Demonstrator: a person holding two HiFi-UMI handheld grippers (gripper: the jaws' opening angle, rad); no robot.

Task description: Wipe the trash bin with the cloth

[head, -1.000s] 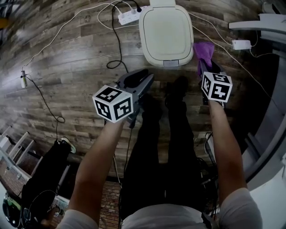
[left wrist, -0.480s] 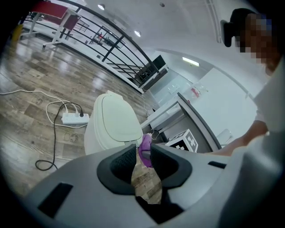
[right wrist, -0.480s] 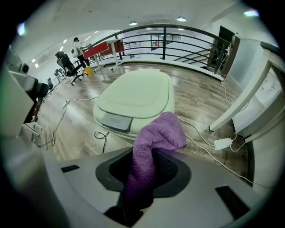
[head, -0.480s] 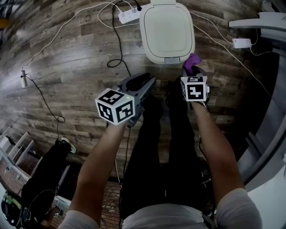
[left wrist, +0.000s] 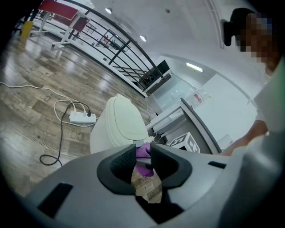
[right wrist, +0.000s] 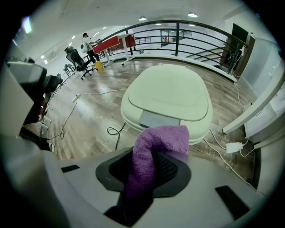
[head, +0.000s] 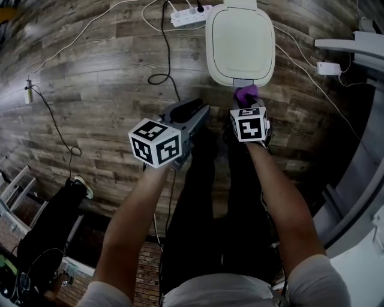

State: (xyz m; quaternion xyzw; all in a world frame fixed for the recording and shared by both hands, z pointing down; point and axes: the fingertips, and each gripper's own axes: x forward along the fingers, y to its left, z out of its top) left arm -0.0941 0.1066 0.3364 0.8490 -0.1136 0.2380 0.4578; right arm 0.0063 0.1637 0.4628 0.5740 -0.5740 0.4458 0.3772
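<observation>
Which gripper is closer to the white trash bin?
Right. The right gripper, holding the purple cloth, is just in front of the trash bin's near edge. The left gripper hangs farther back, off to the bin's left.

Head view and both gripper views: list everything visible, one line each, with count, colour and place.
trash bin: one, cream, lid shut, on the floor ahead
cloth: one, purple, in the right claw, near the bin's front edge
power strip: one, white, on the floor left of the bin
black cable: one, runs from the power strip across the floor
adapter: one, white, on the floor right of the bin
floor: brown wood planks
left claw: grey, open, empty
right claw: grey, shut on the cloth
forearms: two, bare
</observation>
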